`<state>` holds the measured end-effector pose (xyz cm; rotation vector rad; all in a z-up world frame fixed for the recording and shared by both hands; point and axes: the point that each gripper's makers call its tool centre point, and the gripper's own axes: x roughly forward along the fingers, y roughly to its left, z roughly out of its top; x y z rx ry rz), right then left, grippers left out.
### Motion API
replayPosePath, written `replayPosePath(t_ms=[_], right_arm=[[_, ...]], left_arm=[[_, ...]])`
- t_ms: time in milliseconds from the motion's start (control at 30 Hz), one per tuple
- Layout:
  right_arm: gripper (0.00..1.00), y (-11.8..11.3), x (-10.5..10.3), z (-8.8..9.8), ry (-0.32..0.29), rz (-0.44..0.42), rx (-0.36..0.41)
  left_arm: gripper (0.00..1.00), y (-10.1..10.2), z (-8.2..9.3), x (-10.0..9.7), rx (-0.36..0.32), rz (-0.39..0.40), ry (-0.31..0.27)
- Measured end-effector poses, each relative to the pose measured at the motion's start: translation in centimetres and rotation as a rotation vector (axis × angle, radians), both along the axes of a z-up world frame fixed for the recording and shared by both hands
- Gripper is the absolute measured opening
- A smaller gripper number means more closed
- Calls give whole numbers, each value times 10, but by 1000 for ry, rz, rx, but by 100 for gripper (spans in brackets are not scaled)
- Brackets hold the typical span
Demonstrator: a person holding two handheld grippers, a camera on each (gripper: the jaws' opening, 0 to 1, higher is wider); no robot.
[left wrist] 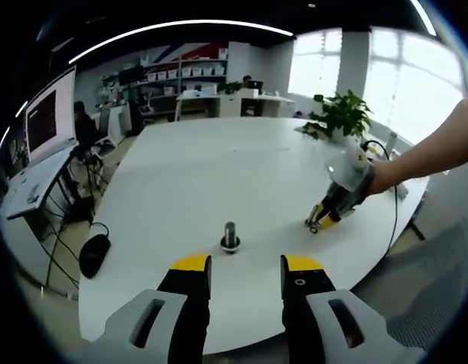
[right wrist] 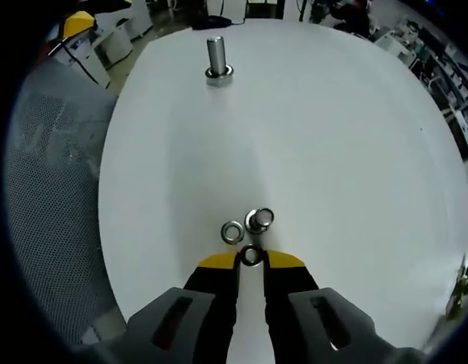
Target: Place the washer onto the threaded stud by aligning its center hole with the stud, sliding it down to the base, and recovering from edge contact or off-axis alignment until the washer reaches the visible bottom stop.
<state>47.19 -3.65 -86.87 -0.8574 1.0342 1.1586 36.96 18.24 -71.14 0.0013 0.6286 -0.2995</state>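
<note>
A short metal threaded stud [left wrist: 230, 235] stands upright on its round base on the white table [left wrist: 218, 167], just ahead of my left gripper [left wrist: 246, 267], which is open and holds nothing. In the right gripper view the stud [right wrist: 218, 54] is far ahead near the table's far side. My right gripper [right wrist: 251, 262] is shut on a small washer [right wrist: 251, 255] pinched between its yellow tips, low over the table. Two more washers [right wrist: 232, 231] [right wrist: 260, 219] lie just beyond the tips. The right gripper [left wrist: 323, 218], held by a person's arm, is to the right of the stud.
A potted plant [left wrist: 341, 114] stands at the table's far right edge. A grey mesh chair [right wrist: 51, 189] sits beside the table [right wrist: 332, 136]. Desks, a monitor [left wrist: 50, 114] and shelves lie beyond. The left gripper's yellow tip [right wrist: 78, 23] peeks in past the stud.
</note>
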Motion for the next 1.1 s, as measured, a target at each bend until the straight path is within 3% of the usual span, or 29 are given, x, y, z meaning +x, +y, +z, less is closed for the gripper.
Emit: replayPosePath(t_ms=[533,833,1100], right_arm=[[13,-24,-8,0,13,-63,-48],[13,-18,-1,26,-12,-115,5],[13,3,11,52,-56,-96,60]], left_arm=[[35,-2,5,1,-29,3,-21],[35,-5,7,1,-48,-7,-31],[34,-5,10,1,-55,-12,-44]])
